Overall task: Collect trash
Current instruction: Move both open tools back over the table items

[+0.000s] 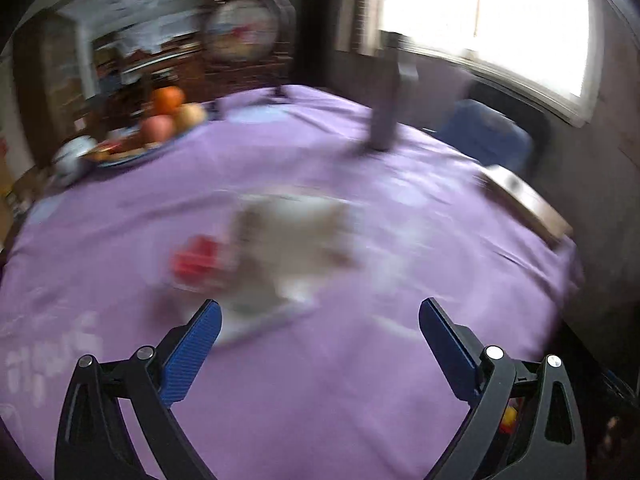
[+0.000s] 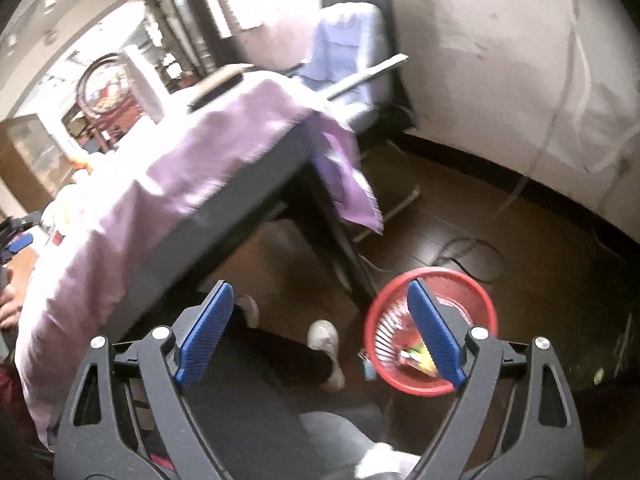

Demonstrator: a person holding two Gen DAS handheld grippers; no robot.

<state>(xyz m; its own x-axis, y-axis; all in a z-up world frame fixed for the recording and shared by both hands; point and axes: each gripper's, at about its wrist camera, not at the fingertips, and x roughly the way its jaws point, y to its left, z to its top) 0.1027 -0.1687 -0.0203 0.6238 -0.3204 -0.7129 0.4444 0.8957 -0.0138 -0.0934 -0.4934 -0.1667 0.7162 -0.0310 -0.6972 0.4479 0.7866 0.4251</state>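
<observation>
In the left wrist view, a plate of fruit (image 1: pixel 160 128) sits at ten o'clock on the purple-clothed desk (image 1: pixel 320 380), with an orange and paler fruit heaped on it. Toward the centre lies the trash: a small red scrap (image 1: pixel 196 260) touching a pale crumpled wrapper (image 1: pixel 288 248) on its right (both badly blurred, so their exact make cannot be told). The left gripper (image 1: pixel 320 320) hovers just short of them at six o'clock, its blue pads spread wide with nothing between them. A dark upright bottle (image 1: pixel 382 120) stands at one o'clock, and a flat brown board (image 1: pixel 524 204) lies near the desk edge at three o'clock.

In the right wrist view, the desk's draped cloth (image 2: pixel 132 220) fills nine to eleven o'clock. The right gripper (image 2: pixel 320 304) is held off the desk's edge above the floor, fingers wide apart and empty. The person's white shoes (image 2: pixel 324 340) show at centre, and a red basket (image 2: pixel 430 332) stands on the floor at four o'clock, some coloured scraps (image 2: pixel 418 356) lying inside it.
</observation>
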